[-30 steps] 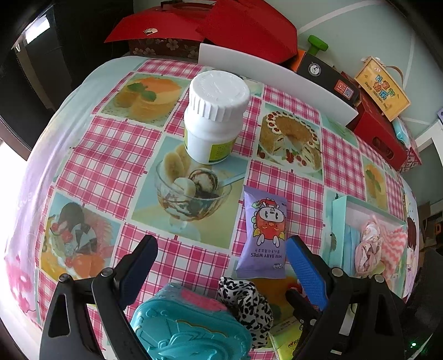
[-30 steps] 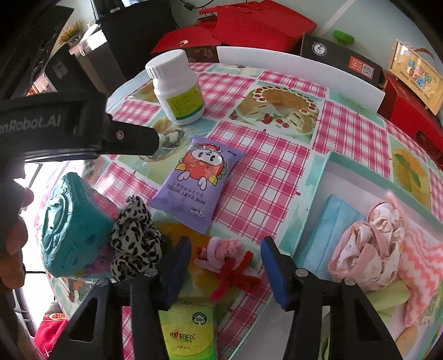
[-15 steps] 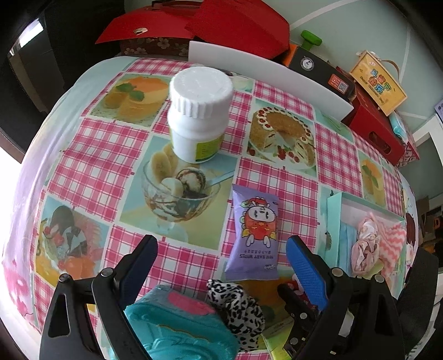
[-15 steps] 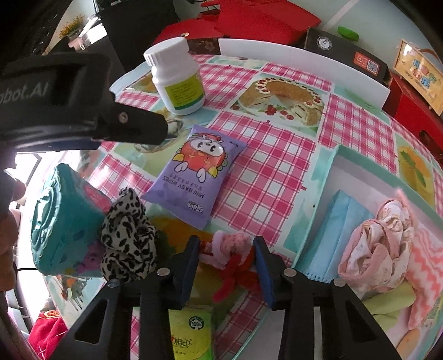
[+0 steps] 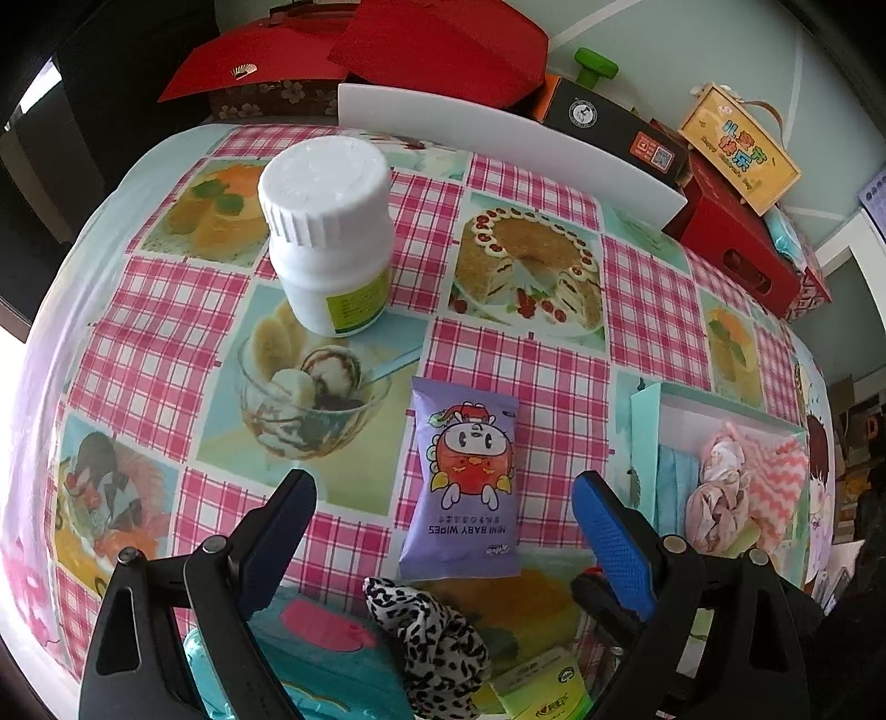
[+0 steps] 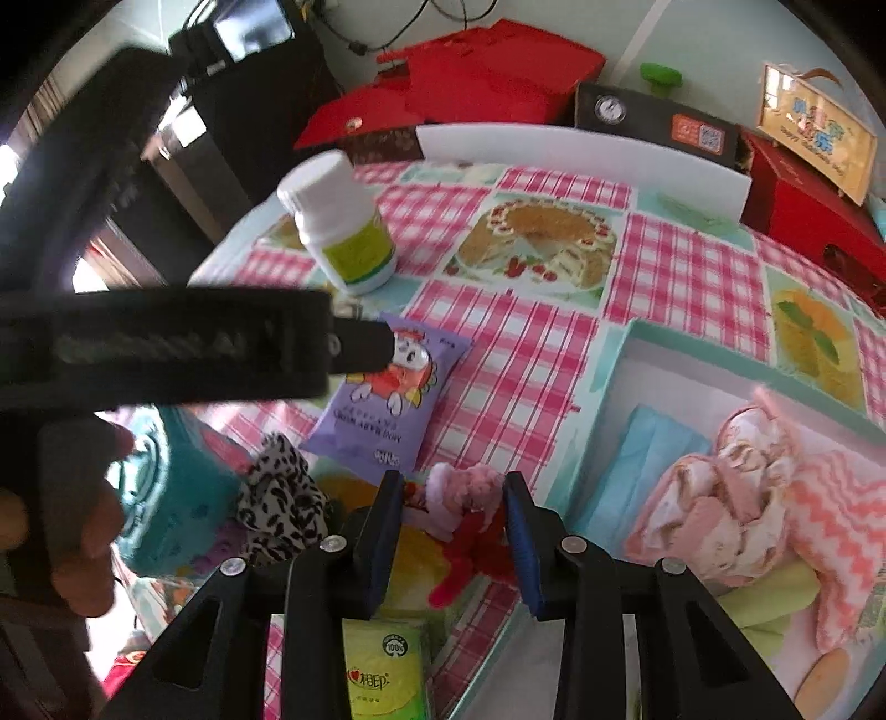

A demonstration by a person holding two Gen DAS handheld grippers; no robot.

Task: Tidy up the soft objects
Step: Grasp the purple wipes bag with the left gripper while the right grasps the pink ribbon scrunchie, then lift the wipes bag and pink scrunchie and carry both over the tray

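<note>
Grippers over the checked tablecloth

Tablecloth [image 5: 554,399] first: pink-and-white check with dessert pictures, spread over the whole work surface. A white board [image 5: 498,144] stands along its far edge, with red boxes [image 5: 443,44], a black carton [image 5: 609,127] and a yellow gift box [image 5: 739,147] stacked behind it against a pale wall. Dark furniture fills the far left of the room.

On the cloth you have a white pill bottle [image 5: 329,232] standing upright, and a purple baby-wipes pack [image 5: 468,482] lying flat nearer to you. Close in lie a teal case [image 6: 171,498], a leopard-print scrunchie [image 6: 282,504] touching it, and a green tissue pack [image 6: 382,670] just below your right gripper. The mint-rimmed tray [image 6: 614,365] on the right holds a blue folded cloth [image 6: 637,459], a pink floral scrunchie [image 6: 731,487] and a pink zigzag cloth [image 6: 830,526].

Your right gripper [image 6: 451,498] has just been closing, and its blue pads now press on both sides of the pink and red soft toy [image 6: 470,498], which sits just outside the tray's near-left corner, beside the leopard scrunchie.

Your left gripper [image 5: 443,498] hangs with its fingers wide apart and nothing between the pads; the wipes pack lies on the cloth below the gap, untouched. Your left hand [image 6: 72,531] shows at the frame edge in the right view.
</note>
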